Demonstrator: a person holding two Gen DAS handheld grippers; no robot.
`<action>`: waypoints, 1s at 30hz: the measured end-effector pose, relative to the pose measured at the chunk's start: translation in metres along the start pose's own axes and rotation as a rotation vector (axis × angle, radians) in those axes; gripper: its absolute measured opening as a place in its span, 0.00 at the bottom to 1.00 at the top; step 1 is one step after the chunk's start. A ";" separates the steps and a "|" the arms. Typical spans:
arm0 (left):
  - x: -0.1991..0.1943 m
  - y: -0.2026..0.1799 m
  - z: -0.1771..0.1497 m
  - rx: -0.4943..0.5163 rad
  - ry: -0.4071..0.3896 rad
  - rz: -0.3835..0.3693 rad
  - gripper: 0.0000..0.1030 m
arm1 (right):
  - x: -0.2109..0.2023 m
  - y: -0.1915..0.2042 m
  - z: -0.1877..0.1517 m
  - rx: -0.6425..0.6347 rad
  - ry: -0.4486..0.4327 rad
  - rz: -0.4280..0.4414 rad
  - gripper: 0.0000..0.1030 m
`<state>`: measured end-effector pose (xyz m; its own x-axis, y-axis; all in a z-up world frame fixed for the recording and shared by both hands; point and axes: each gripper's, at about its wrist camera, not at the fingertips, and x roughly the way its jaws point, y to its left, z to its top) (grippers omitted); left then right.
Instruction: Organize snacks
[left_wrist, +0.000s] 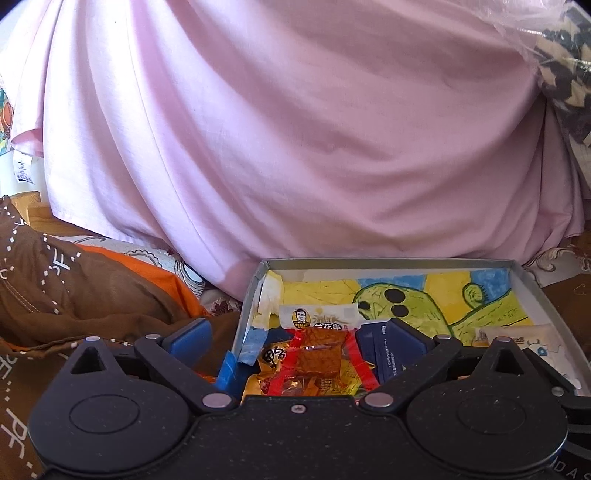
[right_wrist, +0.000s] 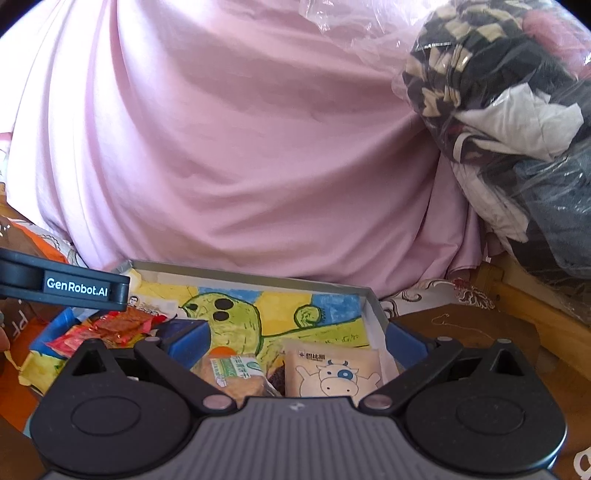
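I am holding my left claw (left_wrist: 297, 332) with its jaws spread wide and nothing between them, hovering low over the near left corner of the box (left_wrist: 388, 263). Its left finger is hanging outside the box wall, the right one inside. Directly under the gap, a red-and-clear packet of brown dried snack (left_wrist: 319, 350) is lying on top of a yellow packet (left_wrist: 273, 363), with a dark blue packet (left_wrist: 384, 356) just beside them on the right. I am keeping my right claw (right_wrist: 297, 338) just as wide apart and just as empty, over the near right part of the same box, where a white packet with a cartoon cow (right_wrist: 338, 371) and a green-labelled packet (right_wrist: 231, 371) are lying side by side, something dark showing between them. From this side I am also seeing the red packets (right_wrist: 122, 325) piled in the left corner under my other claw. Beyond the snacks, the painted green creature on the box floor (right_wrist: 236, 314) is showing bare across the far half. I am judging the job well along: every snack I can make out is already lying inside the box, sorted roughly into a left pile and a right pair. What remains looks like tidying, since the left heap is overlapping loosely; whether more snacks are waiting outside, I cannot tell. Behind it all, a pink cloth (left_wrist: 295, 129) is filling the view.
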<state>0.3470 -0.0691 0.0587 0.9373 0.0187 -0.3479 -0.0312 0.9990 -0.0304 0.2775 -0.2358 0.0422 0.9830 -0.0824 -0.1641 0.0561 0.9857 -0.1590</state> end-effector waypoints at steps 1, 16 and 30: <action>-0.003 0.001 0.001 -0.003 -0.002 -0.002 0.97 | -0.002 0.000 0.001 0.002 -0.002 0.002 1.00; -0.035 0.018 0.001 -0.059 0.016 -0.016 0.99 | -0.037 0.003 0.013 0.048 -0.009 0.035 1.00; -0.063 0.041 -0.019 -0.053 0.088 0.010 0.99 | -0.078 0.009 0.001 0.119 -0.027 0.036 1.00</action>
<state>0.2803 -0.0306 0.0615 0.9027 0.0228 -0.4297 -0.0608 0.9953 -0.0749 0.2012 -0.2199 0.0549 0.9890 -0.0444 -0.1413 0.0397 0.9986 -0.0361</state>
